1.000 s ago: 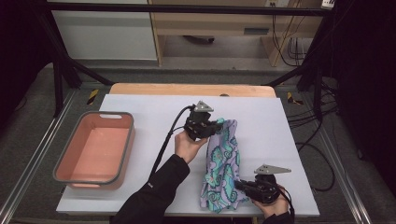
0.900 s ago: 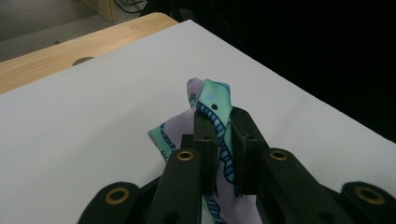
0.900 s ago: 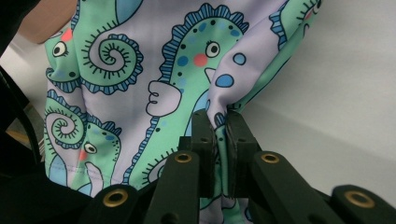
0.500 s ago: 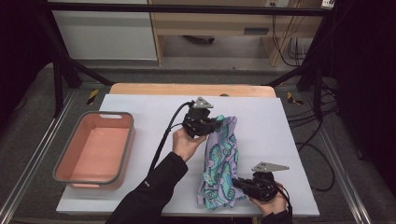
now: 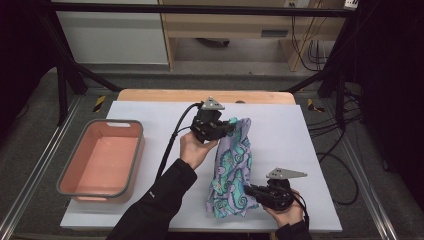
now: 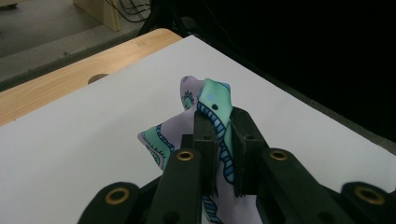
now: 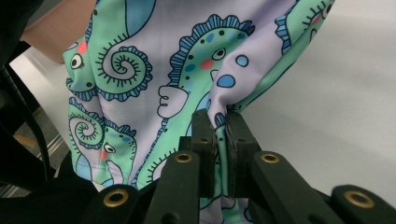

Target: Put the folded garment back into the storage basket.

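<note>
A lilac cloth (image 5: 232, 165) printed with green seahorses hangs stretched between both grippers above the white table top (image 5: 310, 150). My left gripper (image 5: 231, 128) is shut on the cloth's far end; in the left gripper view the fabric (image 6: 205, 100) is pinched between the two black jaws and pokes out past their tips. My right gripper (image 5: 248, 190) is shut on the near end, and in the right gripper view the cloth (image 7: 154, 70) drapes in front of the jaws, its edge clamped between them. The cloth's lower left corner touches the table.
A salmon-coloured tub with a grey rim (image 5: 64, 177) stands at the table's left. A wooden board edge (image 5: 150, 95) runs along the far side. Cables (image 5: 330, 125) hang off the right edge. Black frame legs (image 5: 65, 85) stand at the back left.
Both hands have risen a little and lifted the cloth off the table, so it now hangs taut between them instead of lying flat.
</note>
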A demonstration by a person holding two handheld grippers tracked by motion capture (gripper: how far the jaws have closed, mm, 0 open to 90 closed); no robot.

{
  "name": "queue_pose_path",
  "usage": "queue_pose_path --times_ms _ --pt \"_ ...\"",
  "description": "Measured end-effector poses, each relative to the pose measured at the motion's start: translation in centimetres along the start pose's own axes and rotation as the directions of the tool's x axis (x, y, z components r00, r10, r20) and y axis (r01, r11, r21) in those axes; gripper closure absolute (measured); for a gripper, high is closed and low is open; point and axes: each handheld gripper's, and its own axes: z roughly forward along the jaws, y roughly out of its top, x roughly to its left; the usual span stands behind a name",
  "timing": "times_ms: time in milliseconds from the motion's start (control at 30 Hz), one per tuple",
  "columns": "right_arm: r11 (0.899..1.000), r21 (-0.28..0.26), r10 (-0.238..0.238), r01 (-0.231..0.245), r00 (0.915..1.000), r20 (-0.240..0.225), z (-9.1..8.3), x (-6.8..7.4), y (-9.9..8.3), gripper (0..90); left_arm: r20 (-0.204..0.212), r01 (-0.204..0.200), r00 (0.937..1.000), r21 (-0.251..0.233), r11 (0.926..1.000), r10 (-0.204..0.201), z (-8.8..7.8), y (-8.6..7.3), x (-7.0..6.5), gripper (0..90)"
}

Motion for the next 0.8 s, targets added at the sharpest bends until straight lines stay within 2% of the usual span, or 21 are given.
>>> queue_pose_path --times_ms 267,800 --pt "1.000 -0.015 -0.021 0.021 0.9996 -0.018 0.3 0.8 1.0 84.7 -0.016 -0.006 0.9999 -0.006 1.0000 0.005 -1.2 0.6 0.3 81.8" --pt "0.998 -0.048 -0.050 0.048 0.9979 -0.041 1.0 2.3 2.4 84.6 -0.046 -0.004 0.9990 -0.005 1.0000 0.004 -3.4 0.9 2.1 81.8"
